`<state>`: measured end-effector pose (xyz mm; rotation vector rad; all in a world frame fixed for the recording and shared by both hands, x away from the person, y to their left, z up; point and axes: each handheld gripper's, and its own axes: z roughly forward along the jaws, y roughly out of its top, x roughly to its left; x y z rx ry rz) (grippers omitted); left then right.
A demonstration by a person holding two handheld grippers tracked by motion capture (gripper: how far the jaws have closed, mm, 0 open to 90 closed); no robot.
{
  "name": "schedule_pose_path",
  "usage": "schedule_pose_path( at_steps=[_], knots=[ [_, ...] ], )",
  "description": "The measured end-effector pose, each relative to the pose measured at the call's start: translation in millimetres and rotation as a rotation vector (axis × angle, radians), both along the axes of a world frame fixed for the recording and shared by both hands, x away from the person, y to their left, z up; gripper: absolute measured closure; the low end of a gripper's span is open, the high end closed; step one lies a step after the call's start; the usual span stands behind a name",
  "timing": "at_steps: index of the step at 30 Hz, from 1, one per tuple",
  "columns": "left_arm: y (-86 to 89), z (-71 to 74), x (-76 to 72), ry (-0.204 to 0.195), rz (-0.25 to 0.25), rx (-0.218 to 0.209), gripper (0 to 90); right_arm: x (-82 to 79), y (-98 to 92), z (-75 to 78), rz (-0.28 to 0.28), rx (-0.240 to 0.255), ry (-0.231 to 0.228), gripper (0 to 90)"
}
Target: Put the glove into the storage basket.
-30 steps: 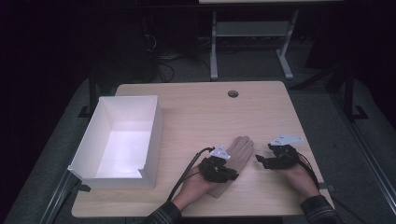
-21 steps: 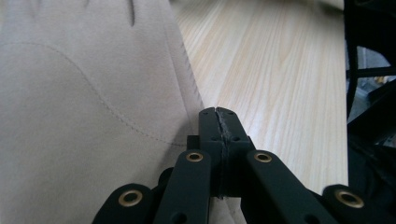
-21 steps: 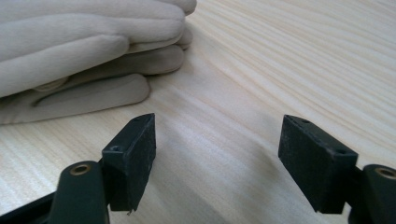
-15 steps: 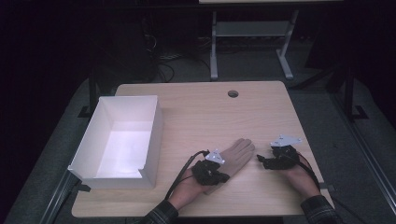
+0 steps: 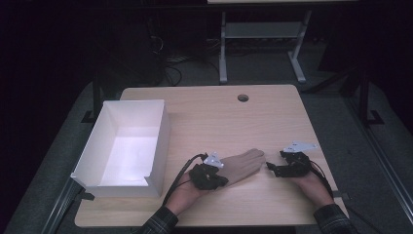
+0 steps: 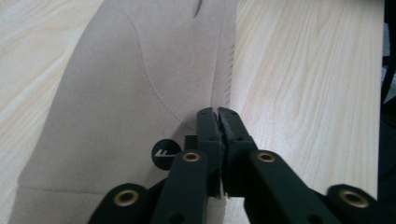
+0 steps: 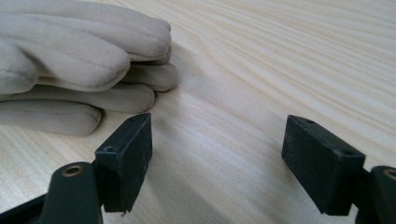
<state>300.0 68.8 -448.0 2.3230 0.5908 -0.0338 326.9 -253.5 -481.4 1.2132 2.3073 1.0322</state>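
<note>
At the left of the wooden table (image 5: pixel 204 117) sits an open white box (image 5: pixel 124 146), its long side running away from the person. Just right of it, near the front edge, the left gripper (image 5: pixel 210 176) rests low on the tabletop, cable looping back toward the box. In the left gripper view its jaws are pressed together on the cuff edge of a beige glove (image 6: pixel 135 88) — the fabric is pinched beside a small round black tag (image 6: pixel 166 154).

The glove (image 5: pixel 243 165) lies flat between the two grippers, its fingers pointing right and slightly away. The right gripper (image 5: pixel 272 168) sits just beside those fingertips, apart from them. In the right gripper view its jaws stand wide open with bare wood between them — the glove's stacked fingers (image 7: pixel 93 60) lie just beyond the left jaw.
</note>
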Motion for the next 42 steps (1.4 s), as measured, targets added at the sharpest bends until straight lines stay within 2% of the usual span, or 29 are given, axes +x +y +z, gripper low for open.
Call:
schedule_pose_path(
  at_steps=[3,4,7,8,9,10,11,12,13,14,15,17,18,21,25,26,29,30,35,38,41,42],
  knots=[
    [-0.2,3.3,0.7,-0.004,0.005,-0.014,77.3,0.1,0.3,-0.1,0.004,0.0,0.002,22.7],
    [0.7,6.7,2.7,-0.008,-0.006,-0.011,77.3,0.1,0.3,-0.1,0.004,0.0,0.002,22.7],
    [1.3,17.0,8.3,-0.044,0.013,-0.027,63.4,0.1,0.3,-0.1,0.005,-0.001,0.002,22.6],
    [1.3,17.0,8.3,-0.044,0.013,-0.027,59.7,0.1,0.3,-0.1,0.005,-0.001,0.002,22.6],
    [0.9,18.4,10.0,-0.053,0.012,-0.027,59.7,0.1,0.3,-0.1,0.004,0.0,0.002,22.6],
    [-1.5,21.0,14.5,-0.06,0.003,-0.015,51.4,0.2,0.3,-0.1,0.004,-0.001,0.002,22.4],
    [-2.5,21.5,17.7,-0.06,-0.012,-0.008,46.7,0.1,0.5,-0.1,0.004,-0.001,0.003,22.2],
    [-2.5,21.5,17.7,-0.06,-0.012,-0.008,42.8,0.1,0.5,-0.1,0.004,-0.001,0.003,22.2],
    [-4.3,21.3,20.6,-0.05,-0.012,-0.012,42.8,0.1,1.1,-0.2,0.001,0.003,0.004,22.0],
    [-5.6,20.9,23.8,-0.052,-0.015,-0.013,38.1,0.1,1.7,-0.2,-0.001,0.002,0.005,21.7],
    [-7.2,20.2,26.6,-0.057,-0.009,-0.016,38.1,0.1,1.7,-0.2,-0.001,0.002,0.005,21.7],
    [-9.8,17.7,31.2,-0.069,-0.011,-0.022,30.8,0.2,1.8,-0.2,0.0,0.002,0.004,21.7],
    [-11.1,15.8,33.4,-0.081,-0.013,-0.018,30.8,0.1,1.8,-0.1,0.0,0.003,0.005,21.7],
    [-12.3,12.0,38.3,-0.109,-0.012,0.008,23.5,0.3,1.9,-0.2,0.001,0.003,0.003,21.5],
    [-15.8,5.1,41.1,-0.098,-0.025,0.002,20.0,0.4,1.7,-0.3,0.002,0.0,0.002,21.5],
    [-17.4,1.6,40.6,-0.092,-0.043,0.023,19.0,0.4,1.7,-0.2,0.002,0.0,0.003,21.5],
    [-20.0,-1.8,38.7,-0.092,-0.044,0.03,18.8,0.4,1.7,-0.2,0.002,0.0,0.003,21.5],
    [-21.9,-4.1,36.9,-0.1,-0.055,0.052,18.7,0.4,1.7,-0.2,0.002,0.0,0.003,21.5],
    [-27.3,-10.3,32.0,-0.122,-0.071,0.096,18.6,0.4,1.7,-0.3,0.002,0.0,0.002,21.5],
    [-28.7,-11.9,28.6,-0.154,-0.07,0.114,21.1,0.4,1.7,-0.3,0.002,0.0,0.002,21.5],
    [-28.1,-12.3,27.4,-0.159,-0.064,0.118,23.5,0.3,1.8,-0.3,0.003,-0.001,0.002,21.5],
    [-28.0,-12.4,26.8,-0.16,-0.063,0.117,27.0,0.3,2.1,-0.3,0.004,-0.001,0.002,21.5]
  ],
)
